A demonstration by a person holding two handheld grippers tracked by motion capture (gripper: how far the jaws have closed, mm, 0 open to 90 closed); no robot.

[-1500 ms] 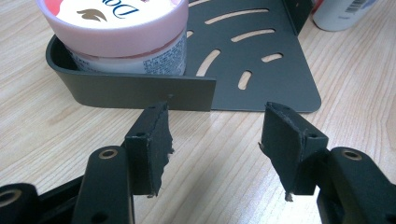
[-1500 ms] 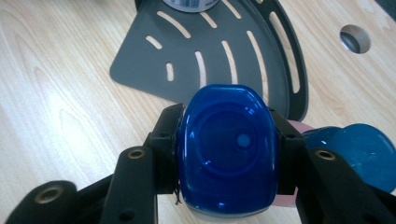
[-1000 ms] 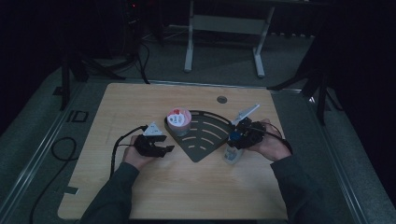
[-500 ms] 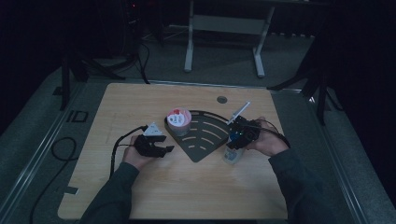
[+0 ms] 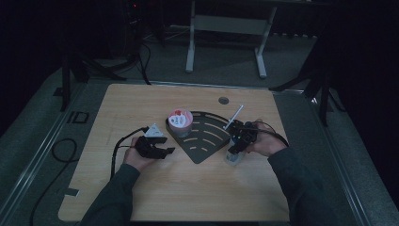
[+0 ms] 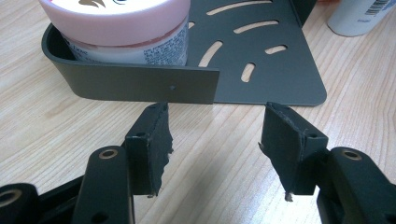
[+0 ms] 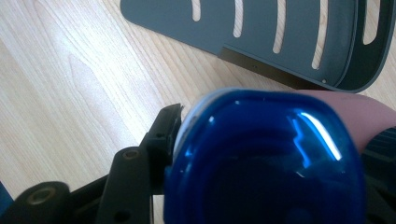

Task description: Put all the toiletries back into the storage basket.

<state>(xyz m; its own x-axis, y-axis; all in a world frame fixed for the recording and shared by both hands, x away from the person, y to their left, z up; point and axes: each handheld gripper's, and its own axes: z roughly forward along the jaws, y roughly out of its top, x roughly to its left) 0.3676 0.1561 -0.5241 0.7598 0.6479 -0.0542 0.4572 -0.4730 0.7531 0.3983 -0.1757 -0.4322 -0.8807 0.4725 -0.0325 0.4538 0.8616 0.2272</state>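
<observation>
A dark grey slotted tray [image 5: 207, 139] lies mid-table, with a pink-lidded jar [image 5: 180, 120] in its left corner. My left gripper [image 5: 168, 151] rests on the table just left of the tray, open and holding nothing. In the left gripper view its jaws [image 6: 215, 116] face the tray wall [image 6: 140, 84], and the jar [image 6: 116, 28] stands behind it. A white bottle [image 5: 233, 157] with a blue cap [image 7: 261, 163] stands off the tray's right edge. My right gripper [image 5: 234, 149] reaches down over it, one pad against its side; the other jaw is hidden by the cap.
A round grommet [image 5: 223, 100] sits in the tabletop behind the tray. The left gripper's cable [image 5: 117, 148] loops over the table's left part. The bottle [image 6: 359, 16] shows beyond the tray's far corner. Bare wood lies in front of both hands.
My right hand has edged slightly left toward the tray while the bottle stays in its spot. The left gripper has not moved.
</observation>
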